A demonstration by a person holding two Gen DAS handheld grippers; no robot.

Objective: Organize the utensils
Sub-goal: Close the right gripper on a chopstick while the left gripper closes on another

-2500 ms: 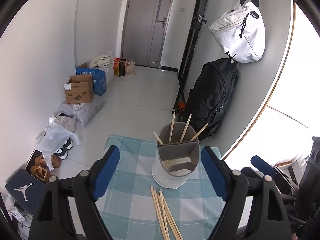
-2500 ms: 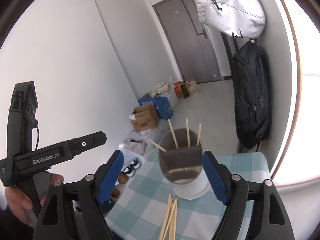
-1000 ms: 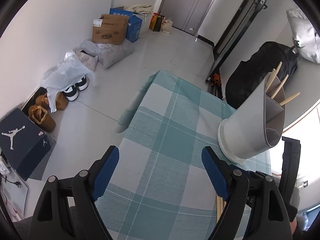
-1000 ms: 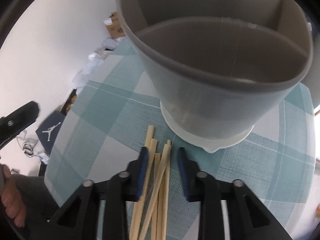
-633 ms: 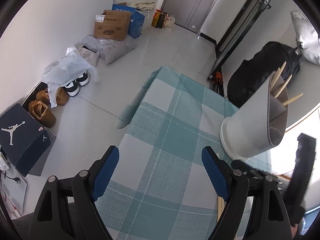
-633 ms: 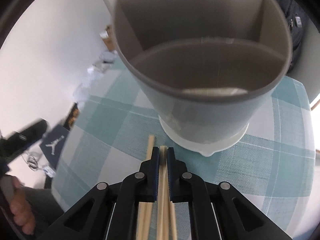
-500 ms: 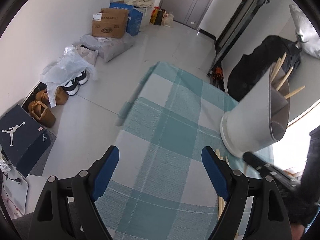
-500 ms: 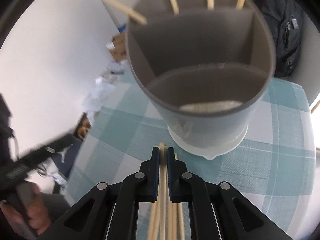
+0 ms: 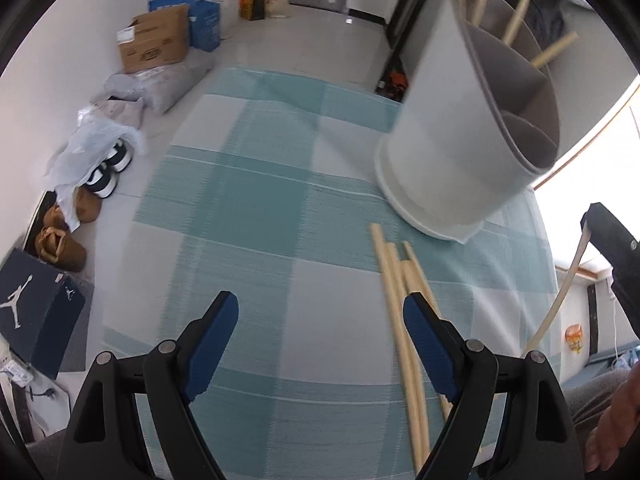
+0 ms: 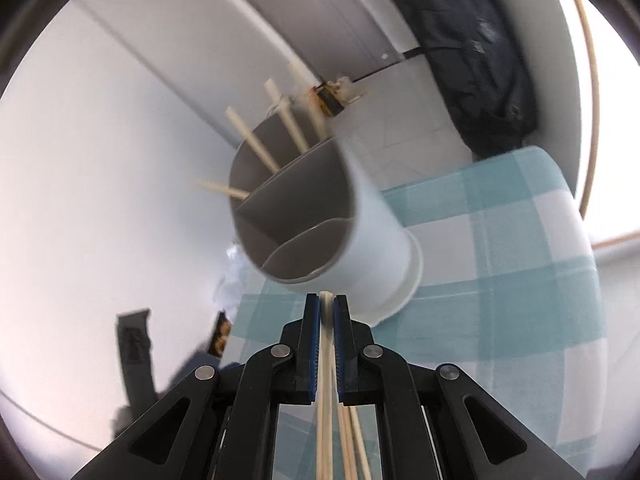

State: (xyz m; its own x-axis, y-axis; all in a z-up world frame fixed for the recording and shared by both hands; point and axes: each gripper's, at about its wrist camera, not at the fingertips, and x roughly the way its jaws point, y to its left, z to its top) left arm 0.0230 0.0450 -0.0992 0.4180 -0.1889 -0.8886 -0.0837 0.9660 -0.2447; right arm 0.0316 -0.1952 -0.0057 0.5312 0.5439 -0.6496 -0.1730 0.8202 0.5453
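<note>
While your right claw [image 10: 327,304] tilts down toward the table [image 9: 256,264], its blue pads are clamped on a pale wooden chopstick [image 10: 325,360] lifted clear of the cloth, its tip just short of the holder [image 10: 320,216]. Your left claw [image 9: 320,344] points steeply down, jaws wide with nothing between them. The holder is a white round tub with a grey, partitioned inside; four chopsticks [image 10: 256,144] lean in its far compartment. It stands at the far right of the teal-and-white checked cloth. More chopsticks [image 9: 400,300] lie loose just in front of it, slim, straight and round-sided. Your right hand [image 9: 616,432] shows at the left view's edge.
</note>
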